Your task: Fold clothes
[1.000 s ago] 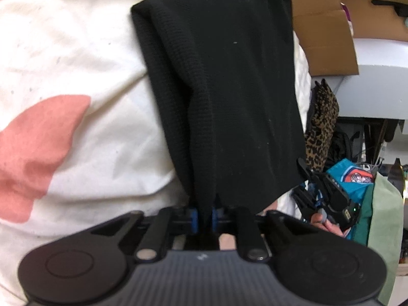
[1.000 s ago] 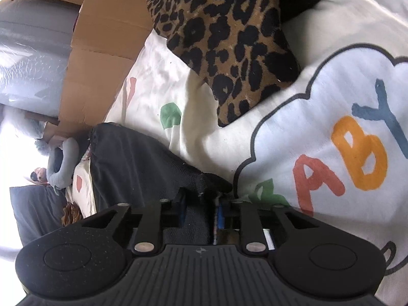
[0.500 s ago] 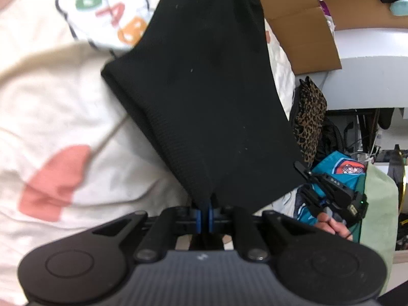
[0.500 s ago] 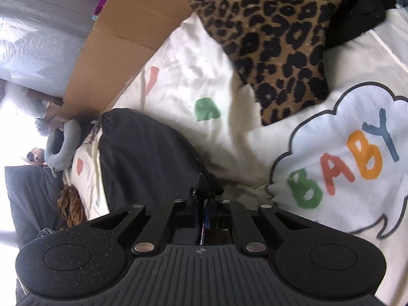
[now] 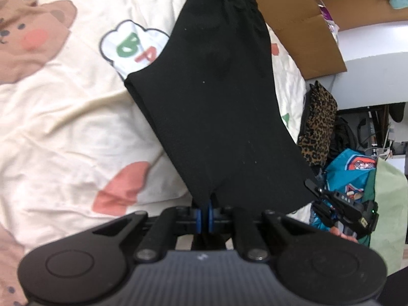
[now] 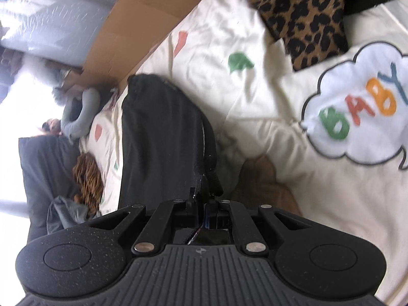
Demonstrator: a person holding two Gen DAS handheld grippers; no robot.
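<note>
Open bedspread (image 5: pixel 63 117) leftward; leopard cushion (image 5: pixel 318 125), cardboard (image 5: pixel 293 23) crowding right.
</note>
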